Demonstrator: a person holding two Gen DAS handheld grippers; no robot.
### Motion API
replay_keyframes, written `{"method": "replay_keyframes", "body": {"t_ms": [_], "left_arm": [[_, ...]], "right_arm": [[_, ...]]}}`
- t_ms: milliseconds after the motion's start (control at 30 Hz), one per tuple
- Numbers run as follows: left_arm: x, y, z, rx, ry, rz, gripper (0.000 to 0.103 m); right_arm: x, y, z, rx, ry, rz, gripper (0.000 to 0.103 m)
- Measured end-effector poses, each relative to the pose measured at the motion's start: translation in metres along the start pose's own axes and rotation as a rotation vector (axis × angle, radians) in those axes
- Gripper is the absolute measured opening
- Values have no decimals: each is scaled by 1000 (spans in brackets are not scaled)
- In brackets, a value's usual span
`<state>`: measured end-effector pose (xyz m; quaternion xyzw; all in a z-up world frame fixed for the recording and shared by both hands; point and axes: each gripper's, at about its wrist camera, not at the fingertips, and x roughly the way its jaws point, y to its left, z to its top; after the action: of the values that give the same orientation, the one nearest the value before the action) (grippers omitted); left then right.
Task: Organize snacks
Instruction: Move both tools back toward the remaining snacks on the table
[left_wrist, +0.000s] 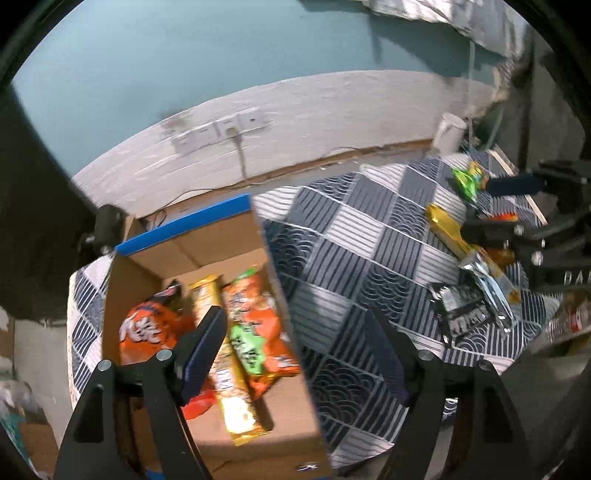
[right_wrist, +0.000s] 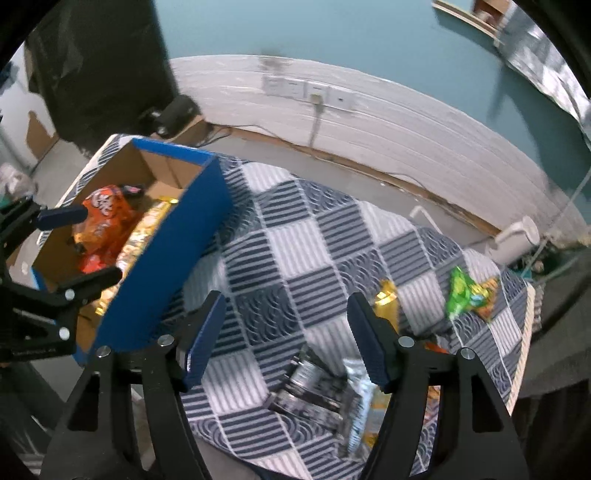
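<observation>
The open cardboard box with blue outer walls (right_wrist: 173, 254) sits at the left end of the worktop, which is draped in a blue-and-white checked cloth (right_wrist: 295, 236). Inside the box lie an orange crinkly snack bag (left_wrist: 147, 325), a long gold-wrapped bar (left_wrist: 229, 373) and an orange-and-green packet (left_wrist: 255, 332), all overlapping on the box floor.

The left tongs (left_wrist: 295, 350) hang above the box's right wall, jaws spread with nothing between them; one pad is over the snacks, the other over the cloth, so the wall stands directly under the gap. The right tongs (right_wrist: 286, 332) hover over the cloth near the loose pile, jaws likewise spread and empty.

Still outside the box, towards the right end of the worktop: a dark foil packet with silver print (right_wrist: 314, 391), a silver wrapper (right_wrist: 356, 402) overlapping it, a gold-wrapped bar (right_wrist: 386, 299) partly hidden behind the right pad, and a bright green packet (right_wrist: 467, 293) further off near the cloth's edge.

Behind the worktop runs a white panelled wall strip with sockets (right_wrist: 314, 90) and a plugged-in cable, teal wall above. A white cylindrical tube (right_wrist: 517, 236) stands beyond the far right corner.
</observation>
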<state>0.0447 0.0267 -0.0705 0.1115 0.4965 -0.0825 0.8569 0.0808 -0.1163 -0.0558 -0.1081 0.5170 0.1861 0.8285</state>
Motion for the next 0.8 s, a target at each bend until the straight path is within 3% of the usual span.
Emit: {"method": "replay_keyframes", "body": {"t_ms": [467, 800], "left_arm": [[31, -85, 13, 112, 84, -89, 81], [60, -138, 23, 180, 124, -97, 81]], "right_arm": [[-8, -75, -52, 121, 31, -64, 73], [4, -136, -86, 243, 67, -109, 73]]}}
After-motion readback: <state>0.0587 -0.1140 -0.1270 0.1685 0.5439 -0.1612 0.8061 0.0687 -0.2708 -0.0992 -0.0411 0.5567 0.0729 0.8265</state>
